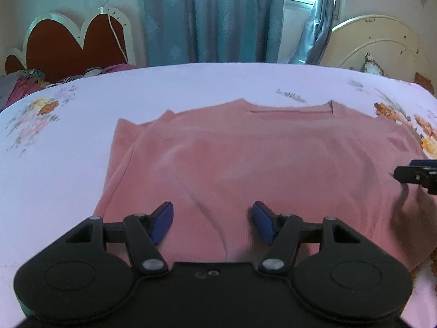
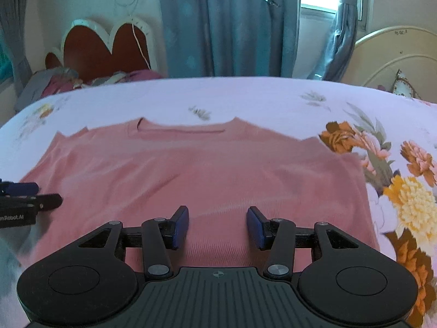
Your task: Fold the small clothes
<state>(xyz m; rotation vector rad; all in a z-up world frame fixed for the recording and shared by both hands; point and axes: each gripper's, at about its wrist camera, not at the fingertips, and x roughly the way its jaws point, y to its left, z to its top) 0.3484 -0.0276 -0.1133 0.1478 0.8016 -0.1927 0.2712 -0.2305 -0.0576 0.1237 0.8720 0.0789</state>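
A pink knit top (image 1: 245, 158) lies flat on the bed, neckline at the far side; it also shows in the right wrist view (image 2: 207, 169). My left gripper (image 1: 213, 222) is open and empty, hovering over the top's near left part. My right gripper (image 2: 217, 227) is open and empty over the near right part. The right gripper's tip shows at the right edge of the left wrist view (image 1: 418, 173). The left gripper's tip shows at the left edge of the right wrist view (image 2: 24, 196).
The bed has a pale floral sheet (image 1: 54, 142). A red and white headboard (image 1: 73, 41) and a pile of clothes (image 1: 24, 84) stand at the far left. Blue curtains (image 1: 207, 16) hang behind. A cream round headboard (image 1: 382, 43) is at the far right.
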